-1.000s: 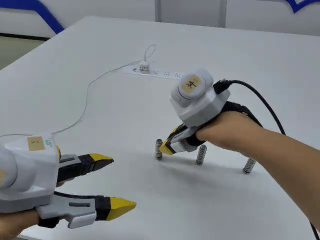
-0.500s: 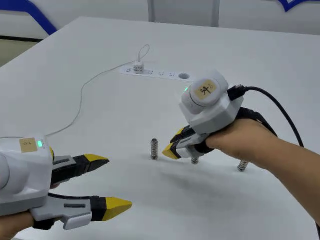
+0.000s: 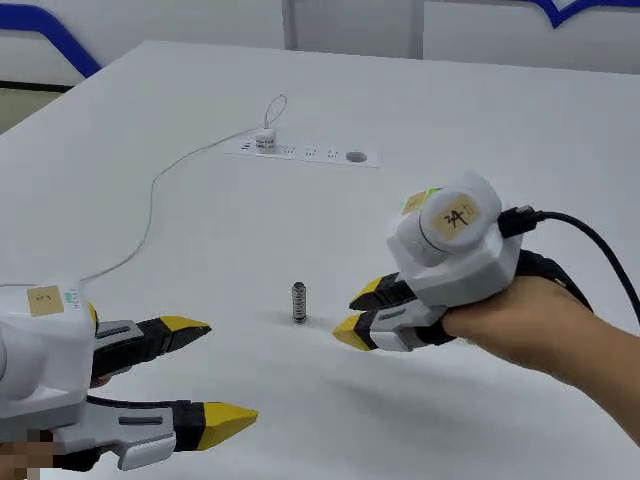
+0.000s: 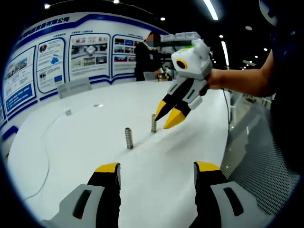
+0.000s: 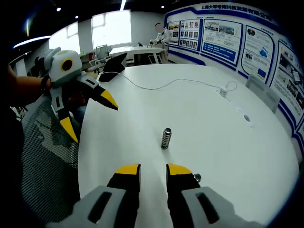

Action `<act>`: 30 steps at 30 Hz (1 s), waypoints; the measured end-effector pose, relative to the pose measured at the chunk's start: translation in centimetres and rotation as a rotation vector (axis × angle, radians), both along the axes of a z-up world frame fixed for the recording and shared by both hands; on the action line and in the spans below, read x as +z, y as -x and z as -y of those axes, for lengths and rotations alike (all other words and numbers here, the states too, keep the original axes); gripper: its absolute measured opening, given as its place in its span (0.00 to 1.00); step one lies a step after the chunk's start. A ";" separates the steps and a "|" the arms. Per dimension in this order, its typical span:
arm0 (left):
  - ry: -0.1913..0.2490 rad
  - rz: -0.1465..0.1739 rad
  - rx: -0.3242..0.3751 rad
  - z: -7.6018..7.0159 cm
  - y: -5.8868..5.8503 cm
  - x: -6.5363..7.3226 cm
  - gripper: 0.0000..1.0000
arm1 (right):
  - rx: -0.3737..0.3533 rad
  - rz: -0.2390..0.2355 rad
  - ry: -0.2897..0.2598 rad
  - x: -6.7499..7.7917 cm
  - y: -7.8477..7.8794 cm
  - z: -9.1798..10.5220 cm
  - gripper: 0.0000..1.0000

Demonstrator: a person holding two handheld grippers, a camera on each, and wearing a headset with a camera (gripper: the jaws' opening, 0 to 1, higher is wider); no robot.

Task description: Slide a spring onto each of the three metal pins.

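1. While it hovers just right of the spring-clad pin, the right gripper has jaws narrowly parted, empty.
2. The left gripper, nearer the person than that pin, gapes wide, empty.
3. A second spring-clad pin stands beyond; probably only checking the third remains.

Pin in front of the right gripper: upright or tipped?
Upright. The pin stands vertical on the table, spring coiled around it, right gripper beside it, not touching.
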State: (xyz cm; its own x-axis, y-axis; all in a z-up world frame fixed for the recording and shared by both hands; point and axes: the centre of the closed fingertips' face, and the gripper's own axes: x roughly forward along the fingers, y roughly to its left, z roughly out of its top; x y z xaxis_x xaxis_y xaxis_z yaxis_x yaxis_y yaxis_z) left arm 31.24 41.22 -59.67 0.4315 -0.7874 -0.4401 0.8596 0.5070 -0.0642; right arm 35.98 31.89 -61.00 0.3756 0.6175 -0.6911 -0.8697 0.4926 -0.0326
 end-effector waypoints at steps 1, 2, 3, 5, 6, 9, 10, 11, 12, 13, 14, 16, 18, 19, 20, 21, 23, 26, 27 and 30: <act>0.000 0.000 0.000 0.0 0.0 0.0 0.64 | 0.000 0.003 -0.002 0.0 0.2 0.2 0.22; 0.000 0.000 0.000 0.0 0.0 0.0 0.64 | -0.003 0.000 -0.006 -0.1 0.3 0.3 0.22; 0.001 0.000 -0.001 0.0 0.0 0.0 0.64 | -0.004 -0.001 -0.011 -0.1 0.4 0.5 0.22; -0.001 0.000 -0.005 0.1 0.1 0.0 0.64 | -0.008 0.006 -0.022 -0.2 0.7 1.0 0.23; -0.001 -0.001 -0.006 0.1 0.1 -0.1 0.64 | -0.011 0.003 -0.025 -0.3 0.8 1.2 0.23; -0.001 0.000 -0.007 0.1 0.1 -0.1 0.64 | -0.015 0.008 -0.044 -0.3 1.2 1.7 0.24; 0.000 0.000 -0.007 0.1 0.1 -0.1 0.64 | -0.017 0.007 -0.052 -0.3 1.4 1.9 0.24; 0.000 0.000 -0.007 0.1 0.1 -0.1 0.64 | -0.020 0.008 -0.056 -0.2 1.6 2.1 0.24; 0.000 0.000 -0.007 0.0 0.1 -0.1 0.64 | -0.022 0.012 -0.061 -0.2 1.7 2.3 0.24; 0.000 -0.001 -0.007 0.0 0.1 -0.1 0.64 | -0.026 0.018 -0.068 -0.2 1.8 2.6 0.25; -0.001 -0.001 -0.007 0.0 0.1 -0.1 0.64 | -0.030 0.019 -0.073 -0.2 1.9 2.8 0.25; -0.002 -0.001 -0.008 0.0 0.1 -0.2 0.64 | -0.037 0.026 -0.083 -0.1 2.1 3.3 0.25; -0.001 0.000 -0.006 0.0 0.1 -0.1 0.64 | -0.048 0.029 -0.094 -0.1 2.2 3.7 0.26; 0.000 0.000 -0.005 0.0 0.1 -0.1 0.64 | -0.056 0.031 -0.100 0.0 2.4 4.1 0.26; 0.000 0.001 -0.004 0.0 0.1 -0.1 0.64 | -0.063 0.036 -0.106 0.0 2.5 4.4 0.26; 0.000 0.001 -0.003 0.0 0.1 -0.1 0.64 | -0.068 0.035 -0.108 -0.1 2.6 4.7 0.26; -0.001 0.001 -0.004 0.0 0.1 -0.1 0.64 | -0.085 0.038 -0.116 -0.1 2.7 5.3 0.27; -0.004 0.001 -0.005 0.1 0.1 -0.1 0.64 | -0.108 0.043 -0.126 -0.2 2.9 6.3 0.28; -0.003 0.000 -0.005 0.1 0.1 -0.1 0.64 | -0.115 0.044 -0.126 -0.2 2.9 6.6 0.28; -0.005 -0.001 -0.005 0.1 0.1 -0.2 0.64 | -0.137 0.045 -0.127 -0.5 3.0 7.8 0.29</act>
State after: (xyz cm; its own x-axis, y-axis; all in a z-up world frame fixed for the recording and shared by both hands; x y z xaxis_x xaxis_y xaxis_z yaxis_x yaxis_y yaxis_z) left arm 31.15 41.11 -59.85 0.4269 -0.7875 -0.4445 0.8622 0.5027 -0.0627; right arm 32.95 24.07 -61.51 0.4913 0.6397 -0.5912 -0.7931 0.6091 0.0001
